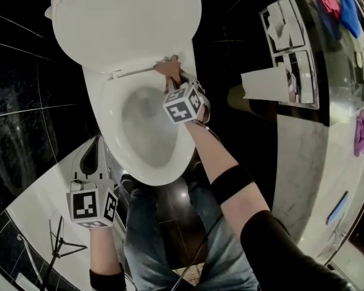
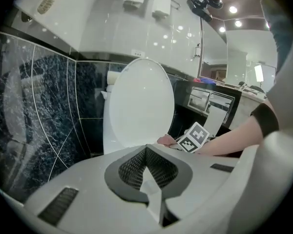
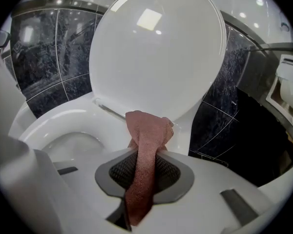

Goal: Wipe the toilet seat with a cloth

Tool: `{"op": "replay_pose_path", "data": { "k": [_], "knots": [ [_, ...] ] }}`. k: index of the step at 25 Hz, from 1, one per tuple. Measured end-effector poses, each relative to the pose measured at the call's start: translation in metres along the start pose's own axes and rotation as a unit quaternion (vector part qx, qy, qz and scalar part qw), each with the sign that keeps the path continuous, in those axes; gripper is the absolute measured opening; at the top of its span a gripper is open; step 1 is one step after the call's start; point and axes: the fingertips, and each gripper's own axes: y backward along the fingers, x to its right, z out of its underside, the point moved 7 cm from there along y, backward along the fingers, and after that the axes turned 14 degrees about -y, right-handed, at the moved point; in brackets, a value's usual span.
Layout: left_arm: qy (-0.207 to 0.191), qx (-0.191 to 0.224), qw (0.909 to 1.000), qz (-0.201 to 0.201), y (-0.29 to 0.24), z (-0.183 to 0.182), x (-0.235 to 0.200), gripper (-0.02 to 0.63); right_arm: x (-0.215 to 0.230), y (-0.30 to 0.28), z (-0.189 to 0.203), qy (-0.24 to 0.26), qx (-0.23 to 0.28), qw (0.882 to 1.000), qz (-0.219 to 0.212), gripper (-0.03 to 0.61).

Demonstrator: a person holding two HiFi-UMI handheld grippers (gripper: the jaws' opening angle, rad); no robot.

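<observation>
Pink cloth (image 3: 145, 145) pinched in right gripper (image 3: 141, 158) fingers, barely seen overhead, left gripper (image 2: 147, 156) fingers seemingly together

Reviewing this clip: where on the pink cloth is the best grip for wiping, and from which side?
Grip the cloth at its bunched middle, coming from the front toward the raised lid, as the right gripper does: its fingers pinch a narrow strip, leaving a loose wad ahead to press on the seat.

Our right gripper (image 1: 171, 80) holds the cloth (image 1: 168, 69) at the toilet seat's (image 1: 102, 117) rear, just before the upright lid (image 1: 127, 17); our left gripper (image 1: 90, 159) hangs apart, front left.
</observation>
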Motion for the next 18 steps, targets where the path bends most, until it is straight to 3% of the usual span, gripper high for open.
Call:
{"op": "replay_pose_path", "data": {
  "k": [7, 11, 16, 18],
  "knots": [
    [0.007, 0.001, 1.0, -0.003, 0.008, -0.001, 0.007, 0.003, 0.006, 0.006, 0.008, 0.077, -0.024, 0.996, -0.033, 0.098],
    [0.011, 0.0, 0.9999, -0.008, 0.014, 0.001, 0.006, 0.003, 0.007, 0.007, 0.01, 0.084, -0.026, 0.995, -0.046, 0.098],
    [0.016, -0.004, 0.9998, -0.011, 0.019, 0.003, 0.006, 0.003, 0.001, 0.018, 0.005, 0.054, -0.016, 0.997, -0.048, 0.092],
    [0.016, -0.005, 0.9998, -0.009, 0.02, 0.001, 0.008, 0.003, -0.006, 0.022, 0.009, 0.089, -0.018, 0.994, -0.058, 0.092]
  ]
}}
